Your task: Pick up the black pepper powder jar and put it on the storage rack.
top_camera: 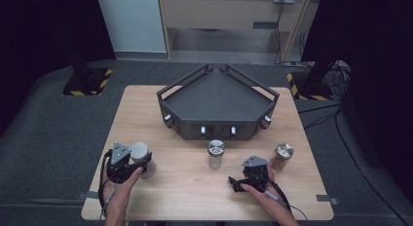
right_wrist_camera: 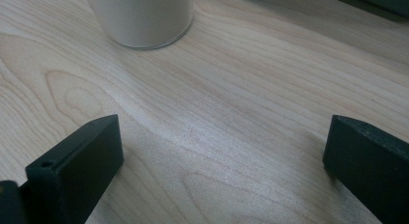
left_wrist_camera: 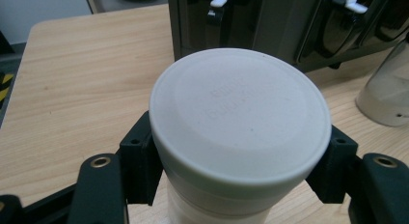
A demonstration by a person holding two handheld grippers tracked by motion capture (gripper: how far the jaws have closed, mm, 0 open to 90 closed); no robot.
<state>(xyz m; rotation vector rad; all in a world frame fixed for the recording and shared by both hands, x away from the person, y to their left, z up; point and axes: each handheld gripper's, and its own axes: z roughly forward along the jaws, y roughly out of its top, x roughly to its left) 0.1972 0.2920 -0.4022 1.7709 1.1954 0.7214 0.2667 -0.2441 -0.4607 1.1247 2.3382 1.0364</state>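
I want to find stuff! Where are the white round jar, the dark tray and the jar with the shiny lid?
White round jar (left_wrist_camera: 239, 115), left gripper view, its lid.
Dark tray (top_camera: 216, 94), high view, its bare floor.
Shiny-lidded jar (top_camera: 215, 147), high view, its lid.

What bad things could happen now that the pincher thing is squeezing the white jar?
1. The left hand-held gripper grips the white jar just under its lid, so lifted, the jar might tilt or slip.
2. A clear jar stands close beside it; a sideways swing could knock that over.
3. Carried forward low, the jar could bump the dark tray wall.
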